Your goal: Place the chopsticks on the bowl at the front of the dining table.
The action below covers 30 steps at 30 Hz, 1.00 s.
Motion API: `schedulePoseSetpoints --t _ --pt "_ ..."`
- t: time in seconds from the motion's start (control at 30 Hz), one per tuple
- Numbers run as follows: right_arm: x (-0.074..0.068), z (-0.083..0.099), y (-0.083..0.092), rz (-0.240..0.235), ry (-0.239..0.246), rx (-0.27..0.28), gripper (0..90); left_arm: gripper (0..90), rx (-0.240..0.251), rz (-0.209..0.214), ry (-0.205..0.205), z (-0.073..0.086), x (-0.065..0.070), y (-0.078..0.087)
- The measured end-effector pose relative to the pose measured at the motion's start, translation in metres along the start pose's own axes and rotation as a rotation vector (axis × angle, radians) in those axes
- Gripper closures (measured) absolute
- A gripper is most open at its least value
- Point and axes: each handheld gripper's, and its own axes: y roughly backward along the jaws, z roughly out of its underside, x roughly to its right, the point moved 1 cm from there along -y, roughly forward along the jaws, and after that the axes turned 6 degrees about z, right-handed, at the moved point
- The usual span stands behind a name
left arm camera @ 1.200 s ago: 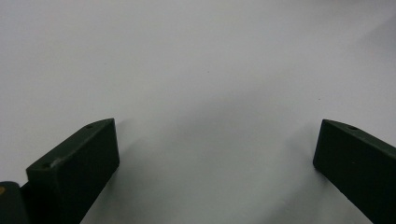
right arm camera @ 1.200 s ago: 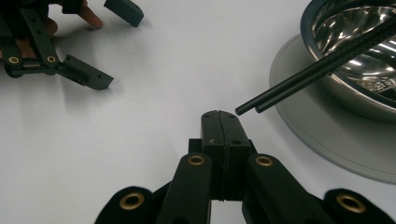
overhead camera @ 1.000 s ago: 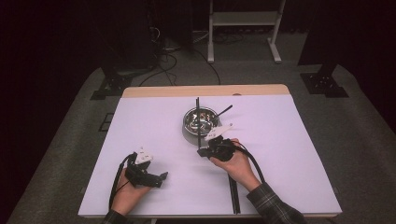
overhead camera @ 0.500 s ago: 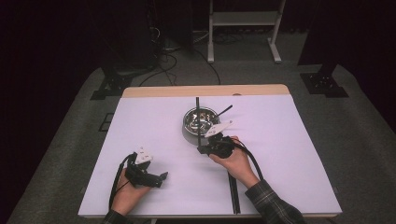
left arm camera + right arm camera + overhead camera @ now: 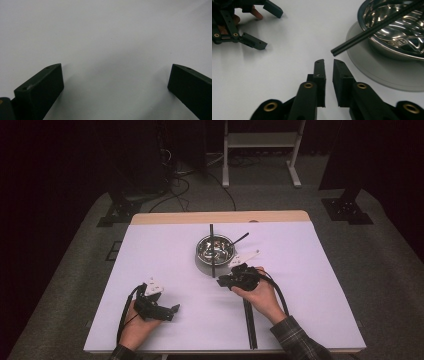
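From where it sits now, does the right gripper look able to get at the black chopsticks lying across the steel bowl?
Probably yes. The right gripper has its jaws slightly parted, just short of the near end of the chopsticks resting across the bowl, with bare table between them.

Two handheld grippers are working at the table: the left gripper [image 5: 167, 310] and the right gripper [image 5: 223, 281]. One steel bowl [image 5: 216, 248] is sitting on one grey round mat [image 5: 201, 267]. Two long black sticks are showing: one black stick [image 5: 212, 251] lying across the bowl, another black strip [image 5: 248, 322] lying near the table's front edge.
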Motion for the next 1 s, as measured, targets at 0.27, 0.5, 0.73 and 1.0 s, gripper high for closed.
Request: schedulePoseSetpoints --t 0.27,0.5,0.73,1.0 --pt "0.01 0.009 0.018 0.021 -0.014 0.001 57.6 0.0 0.002 0.0 0.001 0.0 0.0 0.0" --pt "0.017 0.015 0.027 0.043 -0.031 0.015 33.4 0.0 0.003 -0.001 0.0 0.0 0.0 0.0" --pt "0.024 0.023 0.041 0.071 -0.039 0.039 25.3 0.0 0.001 -0.001 -0.002 0.0 0.0 0.0" --pt "0.028 0.034 0.054 0.102 -0.037 0.028 22.9 0.0 0.0 -0.001 -0.002 0.0 0.0 0.0"
